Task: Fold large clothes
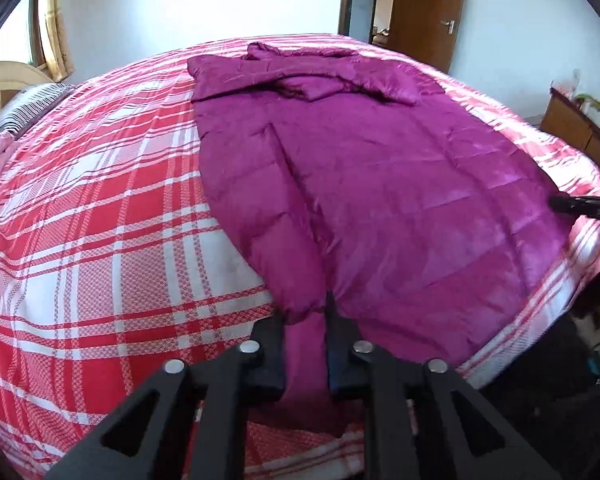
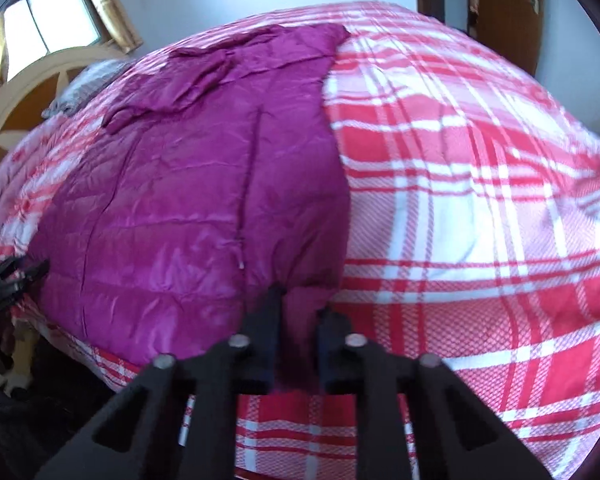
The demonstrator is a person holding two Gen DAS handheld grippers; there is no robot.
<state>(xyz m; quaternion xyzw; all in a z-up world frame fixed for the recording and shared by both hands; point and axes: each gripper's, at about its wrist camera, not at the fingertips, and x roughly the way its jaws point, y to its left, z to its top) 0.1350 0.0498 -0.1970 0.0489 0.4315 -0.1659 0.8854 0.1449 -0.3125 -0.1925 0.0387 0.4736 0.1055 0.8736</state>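
A: While the magenta padded coat lies spread flat on the bed's red-and-white checked cover, where does each hand-held gripper sit?

B: Left hand-held gripper is at the coat's near hem, at its left corner. Its jaws are drawn in narrow, and magenta fabric fills the gap between them, so it is pinching the hem.

A: And the other one?

B: Right hand-held gripper is at the opposite near corner of the hem, likewise pinched narrow with a fold of the coat bunched between its fingers. That view is slightly blurred.

A: Where does the rest of the garment run?

B: Straight ahead of both, away toward the far edge of the bed. Its sleeves lie crossed over the upper part, far beyond the fingertips.

A: Anything else around?

B: Beyond the bed, ahead and to the right of the left one, a brown door stands open. A curtained window and a curved headboard sit ahead and to the left of the right one.
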